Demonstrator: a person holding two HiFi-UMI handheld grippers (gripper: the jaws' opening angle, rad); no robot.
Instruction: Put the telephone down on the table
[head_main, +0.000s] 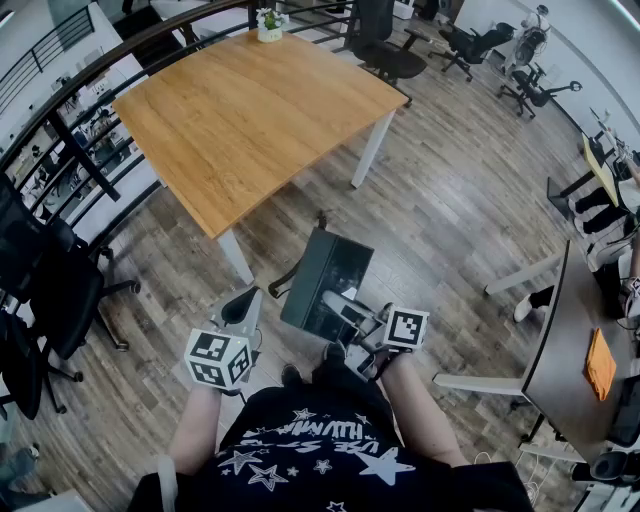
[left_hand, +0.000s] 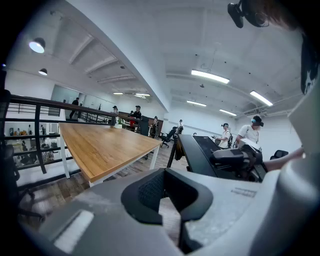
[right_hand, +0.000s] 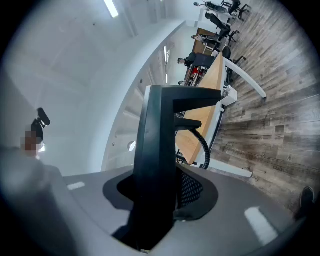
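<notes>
Jaws of right gripper (head_main: 347, 312) clamped on phone (head_main: 322, 272), held over floor (head_main: 450, 200) short of table (head_main: 250, 110); left gripper (head_main: 242, 305) jaws apart, empty

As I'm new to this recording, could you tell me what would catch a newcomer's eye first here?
The black telephone stands out first, clamped in the right claw just in front of the person. Beyond it stands the big wooden table, with a small potted plant at its far edge. The left claw is open and empty.
</notes>
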